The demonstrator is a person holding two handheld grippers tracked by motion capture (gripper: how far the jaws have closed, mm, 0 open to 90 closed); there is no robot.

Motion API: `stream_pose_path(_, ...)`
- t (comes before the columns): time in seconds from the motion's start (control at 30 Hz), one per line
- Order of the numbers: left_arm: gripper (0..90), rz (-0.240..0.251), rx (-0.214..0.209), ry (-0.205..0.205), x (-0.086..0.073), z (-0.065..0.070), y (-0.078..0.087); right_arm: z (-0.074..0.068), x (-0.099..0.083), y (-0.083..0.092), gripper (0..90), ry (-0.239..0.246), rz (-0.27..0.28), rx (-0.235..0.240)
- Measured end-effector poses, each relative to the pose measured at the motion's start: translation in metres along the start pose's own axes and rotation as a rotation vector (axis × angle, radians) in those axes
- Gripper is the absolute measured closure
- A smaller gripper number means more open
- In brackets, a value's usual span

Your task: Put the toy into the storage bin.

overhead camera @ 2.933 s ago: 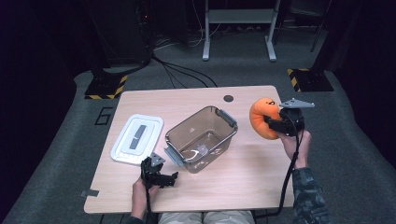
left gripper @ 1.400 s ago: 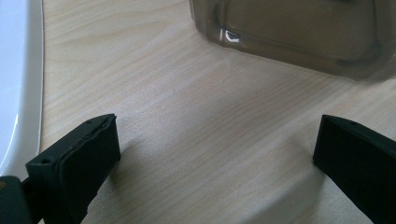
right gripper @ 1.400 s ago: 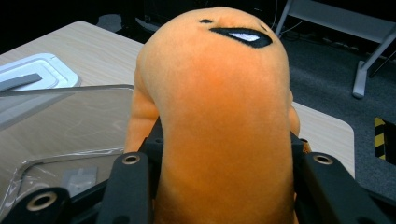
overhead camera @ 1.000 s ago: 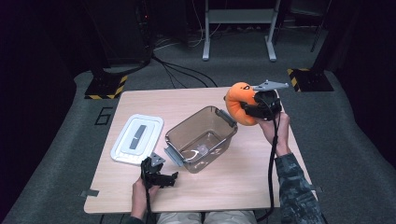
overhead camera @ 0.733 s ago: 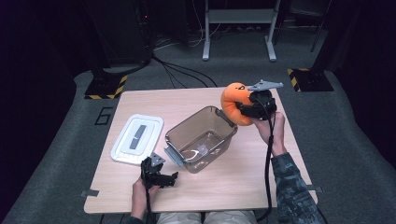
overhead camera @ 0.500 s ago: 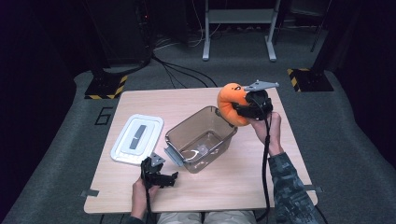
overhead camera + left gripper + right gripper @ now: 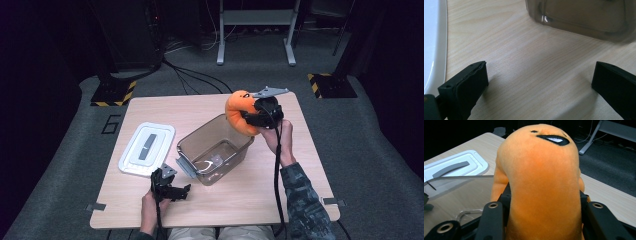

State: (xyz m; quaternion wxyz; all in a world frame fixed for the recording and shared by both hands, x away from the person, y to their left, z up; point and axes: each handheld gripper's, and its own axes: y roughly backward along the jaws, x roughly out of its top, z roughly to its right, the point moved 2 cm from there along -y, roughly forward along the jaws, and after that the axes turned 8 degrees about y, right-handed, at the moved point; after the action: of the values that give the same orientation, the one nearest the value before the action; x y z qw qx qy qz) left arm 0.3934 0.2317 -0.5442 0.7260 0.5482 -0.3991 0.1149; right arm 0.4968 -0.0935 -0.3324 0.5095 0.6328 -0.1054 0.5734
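The right gripper [image 7: 252, 117] has its jaws clamped on an orange plush toy [image 7: 239, 111] with a stitched black mouth, held above the far right corner of the clear plastic bin [image 7: 212, 150] mid-table. The left gripper [image 7: 170, 187] rests near the table's [image 7: 300, 170] near edge, jaws wide and empty, between bin and white lid [image 7: 146, 149]. A "6" [image 7: 111, 123] marks the floor by the table's left edge.

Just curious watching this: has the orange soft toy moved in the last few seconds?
Yes. The orange soft toy, held in the right gripper, has travelled left from the table's right edge to the clear box's far corner.
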Motion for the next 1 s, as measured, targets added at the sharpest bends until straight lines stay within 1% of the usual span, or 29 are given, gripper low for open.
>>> stream_pose_path(0.27, 0.2, 0.000, -0.001, 0.002, 0.000, 0.000, 0.000, -0.009, 0.002, -0.012, 52.5, 0.010, -0.010, 0.017)
stream_pose_path(0.3, 0.2, 0.001, -0.001, 0.002, 0.000, 0.000, 0.000, -0.011, 0.002, -0.013, 52.5, 0.002, -0.017, 0.019)
stream_pose_path(0.37, 0.2, 0.000, -0.001, 0.002, 0.000, 0.000, 0.000, -0.013, 0.002, -0.016, 52.5, 0.003, -0.023, 0.024)
stream_pose_path(0.4, 0.2, 0.001, -0.001, 0.002, 0.000, 0.000, 0.000, -0.013, 0.002, -0.018, 52.4, 0.011, -0.024, 0.028)
stream_pose_path(0.53, 0.2, 0.001, -0.001, 0.002, 0.000, 0.000, 0.000, -0.020, 0.003, -0.022, 52.2, 0.015, -0.030, 0.037)
stream_pose_path(0.57, 0.2, 0.001, -0.001, 0.002, 0.000, 0.000, 0.000, -0.021, 0.003, -0.023, 52.2, 0.025, -0.028, 0.041)
stream_pose_path(0.67, 0.2, 0.000, -0.001, 0.002, 0.000, 0.000, 0.000, -0.026, 0.003, -0.026, 52.0, 0.018, -0.036, 0.049)
stream_pose_path(0.77, 0.2, 0.000, -0.001, 0.002, 0.000, 0.000, 0.000, -0.029, 0.003, -0.029, 51.8, 0.037, -0.042, 0.058)
stream_pose_path(0.87, 0.2, 0.000, -0.001, 0.002, 0.000, 0.000, 0.000, -0.031, 0.002, -0.033, 51.6, 0.042, -0.049, 0.063)
stream_pose_path(0.9, 0.2, 0.000, -0.001, 0.002, 0.000, 0.000, 0.000, -0.032, 0.001, -0.033, 51.5, 0.036, -0.059, 0.063)
stream_pose_path(0.93, 0.2, 0.000, -0.001, 0.002, 0.000, 0.000, 0.000, -0.032, 0.000, -0.035, 51.4, 0.043, -0.055, 0.065)
stream_pose_path(1.0, 0.2, 0.000, -0.001, 0.001, 0.000, 0.000, 0.000, -0.033, -0.002, -0.037, 51.1, 0.038, -0.064, 0.068)
